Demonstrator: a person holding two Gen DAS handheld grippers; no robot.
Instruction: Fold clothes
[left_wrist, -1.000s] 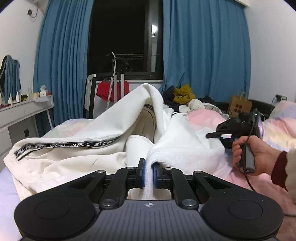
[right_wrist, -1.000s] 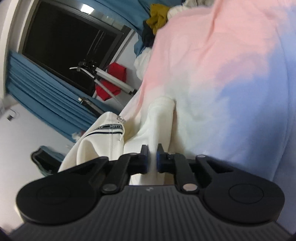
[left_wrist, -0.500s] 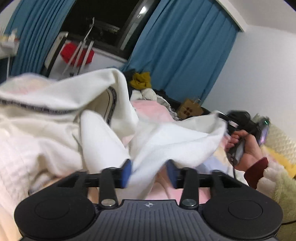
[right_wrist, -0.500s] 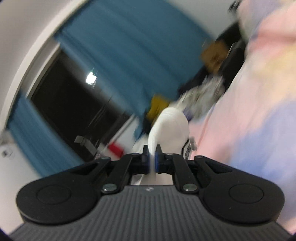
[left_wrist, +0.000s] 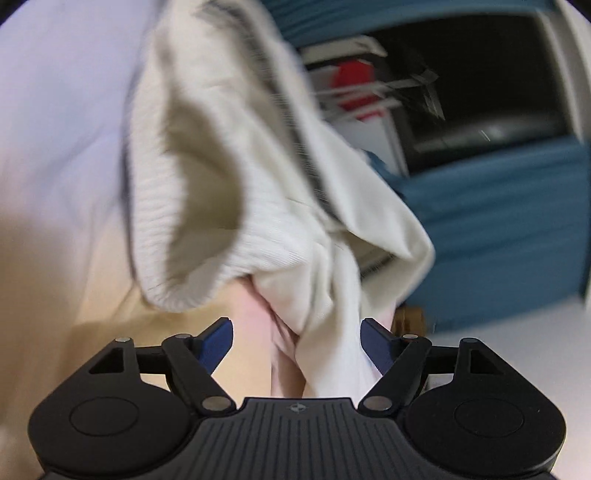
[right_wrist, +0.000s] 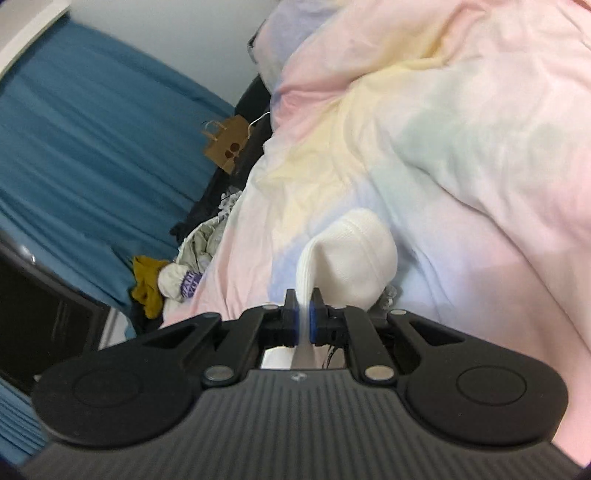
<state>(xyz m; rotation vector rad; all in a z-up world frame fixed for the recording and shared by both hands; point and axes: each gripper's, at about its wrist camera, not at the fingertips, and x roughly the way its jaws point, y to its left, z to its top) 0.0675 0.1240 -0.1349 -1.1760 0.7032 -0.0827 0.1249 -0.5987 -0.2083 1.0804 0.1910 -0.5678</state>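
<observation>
In the left wrist view, the left gripper (left_wrist: 296, 341) stands wide open, its blue-padded fingers (left_wrist: 218, 341) spread far apart and closed on nothing. A fold of the white garment (left_wrist: 258, 206) hangs down between them without being pinched, and its ribbed cuff (left_wrist: 184, 229) gapes open above and to the left; a dark printed stripe runs along the cloth higher up, blurred. Behind the garment lie pale bedding (left_wrist: 55, 184), a blue curtain (left_wrist: 498, 229) and a dark window (left_wrist: 480, 92) with a red thing (left_wrist: 351, 88) on a rack. In the right wrist view, the right gripper (right_wrist: 303, 321) is closed tight on a thin edge of the garment (right_wrist: 354, 258), which bulges up just past the fingertips and rests against the pastel duvet (right_wrist: 461, 147). To the left are the curtain (right_wrist: 92, 147), a brown paper bag (right_wrist: 225, 147) and a heap of clothes (right_wrist: 173, 273).
</observation>
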